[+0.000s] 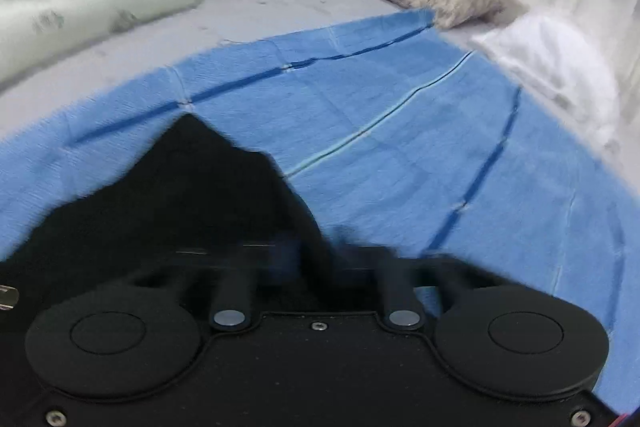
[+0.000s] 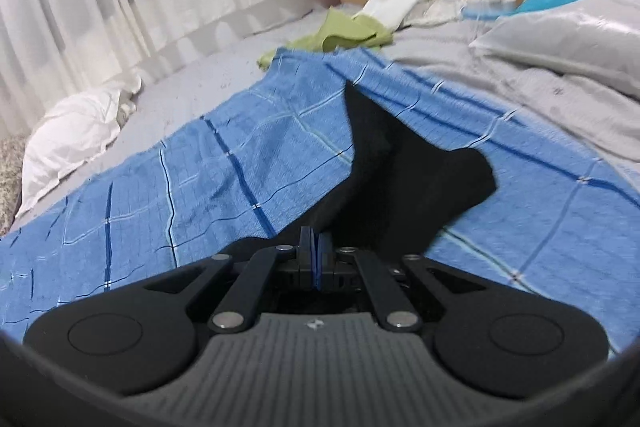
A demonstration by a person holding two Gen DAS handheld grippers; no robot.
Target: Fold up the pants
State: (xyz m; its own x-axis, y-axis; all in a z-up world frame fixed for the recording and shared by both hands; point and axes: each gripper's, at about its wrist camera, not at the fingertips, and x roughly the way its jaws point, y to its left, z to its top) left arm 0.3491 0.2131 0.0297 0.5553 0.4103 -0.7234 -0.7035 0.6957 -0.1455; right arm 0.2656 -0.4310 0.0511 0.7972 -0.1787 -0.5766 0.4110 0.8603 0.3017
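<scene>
**Both grippers pinched on the black pants, ready to carry a fold**

On my right gripper (image 2: pixel 316 247) the two blue-padded fingers (image 2: pixel 306 247) are pressed flat together, and black cloth runs straight out from their tips, so I read them as clamped on an edge of the black fabric pants (image 2: pixel 400 179). My left gripper (image 1: pixel 316 259) is blurred at the tips; its jaws look drawn in, with the same black cloth bunched right at them, and I judge it is gripping too, though I cannot see the pads bite.

From the right fingers the pants stretch forward and away, rising to a pointed peak, with a second flap spreading right. From the left fingers the dark mass lies ahead and to the left, also ending in a point. The garment rests on a blue checked cotton blanket (image 2: pixel 200 187) spread over a grey bed sheet (image 1: pixel 260 15).

The pants' long axis runs away from both hands, and neither hand looks nearer, so I expect the fold to go forward with both together.
</scene>
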